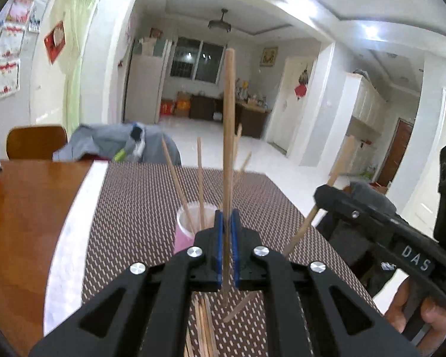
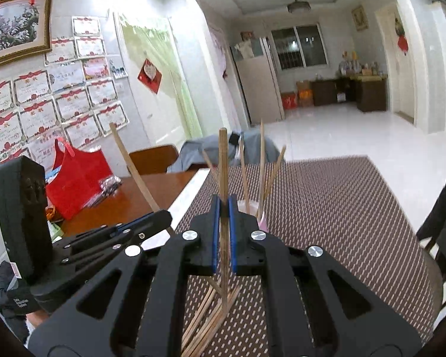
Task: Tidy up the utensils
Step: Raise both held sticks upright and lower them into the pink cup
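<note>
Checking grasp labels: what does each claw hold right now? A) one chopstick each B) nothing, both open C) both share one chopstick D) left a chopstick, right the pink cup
A: the left claw and the right claw each pinch their own upright chopstick, left's and right's.

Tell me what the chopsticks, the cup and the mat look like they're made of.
Chopsticks: probably bamboo or wood, with a matte tan surface. Cup: likely plastic, its pink wall smooth and faintly see-through. Mat: seemingly woven vinyl or fabric, with a fine brown-and-white weave.
</note>
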`<state>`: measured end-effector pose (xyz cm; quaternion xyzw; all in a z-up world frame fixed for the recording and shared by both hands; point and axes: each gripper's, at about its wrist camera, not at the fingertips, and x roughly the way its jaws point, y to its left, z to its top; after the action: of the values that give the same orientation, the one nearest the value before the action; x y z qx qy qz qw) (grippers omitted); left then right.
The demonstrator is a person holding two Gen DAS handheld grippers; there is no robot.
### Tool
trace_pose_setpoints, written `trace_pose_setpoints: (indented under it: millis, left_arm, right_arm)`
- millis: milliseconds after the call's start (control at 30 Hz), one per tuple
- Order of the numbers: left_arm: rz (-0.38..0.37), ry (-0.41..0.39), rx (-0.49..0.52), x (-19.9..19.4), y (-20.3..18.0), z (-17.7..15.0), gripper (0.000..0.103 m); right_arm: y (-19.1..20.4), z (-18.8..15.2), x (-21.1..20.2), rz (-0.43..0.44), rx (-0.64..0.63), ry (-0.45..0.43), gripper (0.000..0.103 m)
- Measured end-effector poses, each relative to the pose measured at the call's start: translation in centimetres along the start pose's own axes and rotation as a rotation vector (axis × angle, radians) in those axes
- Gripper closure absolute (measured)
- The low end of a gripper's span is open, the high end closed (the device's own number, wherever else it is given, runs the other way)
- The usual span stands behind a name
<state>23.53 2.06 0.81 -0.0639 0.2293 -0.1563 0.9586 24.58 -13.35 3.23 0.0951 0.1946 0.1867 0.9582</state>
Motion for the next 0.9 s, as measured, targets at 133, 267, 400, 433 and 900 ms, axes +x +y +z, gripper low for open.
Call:
trace_pose_setpoints:
  millis: [133, 267, 400, 433, 900]
  left_arm:
    - [0.026, -0.066, 0.014, -0.2, -0.2, 2.1, 0.097]
    - [0.027, -0.117, -0.005, -0.2, -0.1, 3.7, 0.097]
    - [0.053, -0.178, -0.004, 0.4, -0.2, 4.6, 0.097]
    - [0.059, -0.187, -0.004, 0.8, -0.1, 4.6, 0.097]
    - [0.105, -0.080, -0.023, 6.6, 1.4, 2.4, 0.097]
  right_arm:
    - [0.1, 2.5, 0.3, -0.013, -0.030, -0.067, 0.097]
    - [0.5, 4.4, 0.9, -0.040, -0.065, -0.119, 0.097]
    - [0.6, 5.3, 1.9, -0.032, -0.066, -0.155, 0.097]
    - [0.6, 5.4, 2.1, -0.032, -0.064, -0.164, 0.097]
    - [-0.4, 4.5, 6.2, -0.071, -0.077, -0.142, 0.097]
